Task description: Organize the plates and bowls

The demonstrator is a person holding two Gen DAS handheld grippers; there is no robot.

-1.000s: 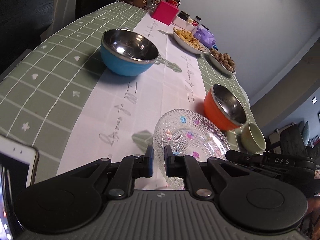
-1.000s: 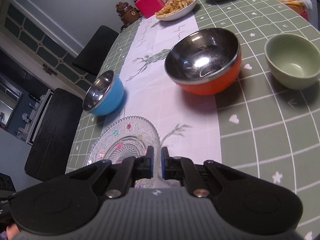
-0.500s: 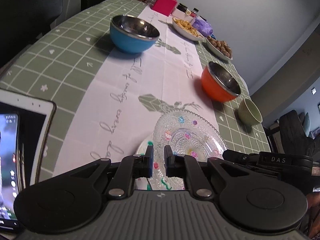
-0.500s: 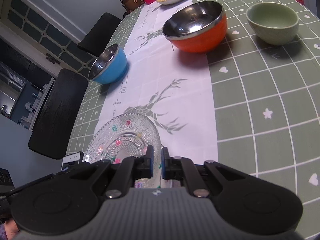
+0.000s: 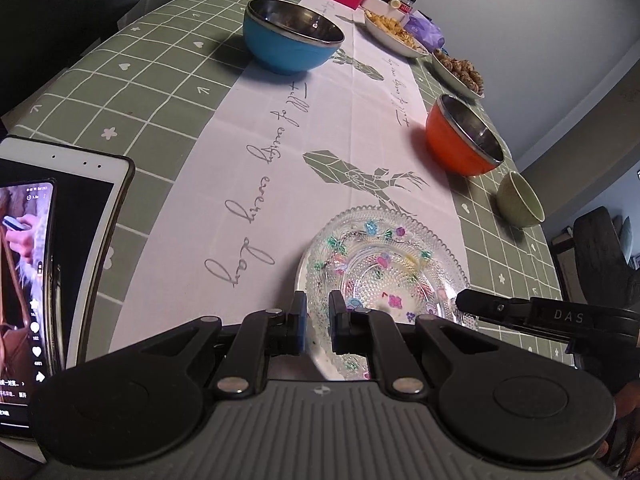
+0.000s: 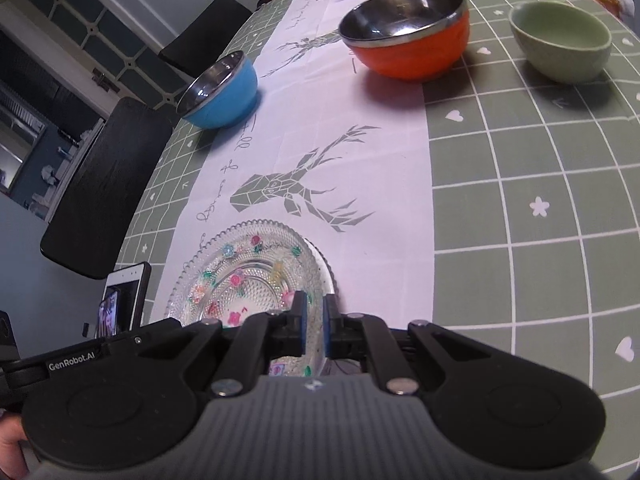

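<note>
- Your left tool (image 5: 317, 322) is clamped on the near left rim of the glass plate (image 5: 384, 276); its blue pads sit tight to either side of the beaded edge.
- Your right tool (image 6: 314, 326) pinches the same glass plate (image 6: 248, 276) on its near right rim, jaws almost together on the glass.
- In the left wrist view, the tip of your right tool (image 5: 472, 304) shows at the plate's right edge.
- The plate sits near you on the white runner (image 5: 320, 120) that runs down the middle of the desk (image 6: 520, 200), just this side of the printed deer.
- Whether the plate is resting on the cloth or lifted just off it cannot be told.
- The blue bowl (image 5: 292, 36) stands far left, at the runner's left edge, well apart from the plate.
- The orange bowl (image 5: 462, 136) stands far right, at the runner's right edge, and the small green bowl (image 5: 520, 200) is just beside it on the green checked cloth.
- All three bowls are upright and look empty.
- A tablet with a phone (image 5: 28, 280) lying on it is at the near left of the desk.
- Two dishes of food (image 5: 394, 32) stand at the far end.
</note>
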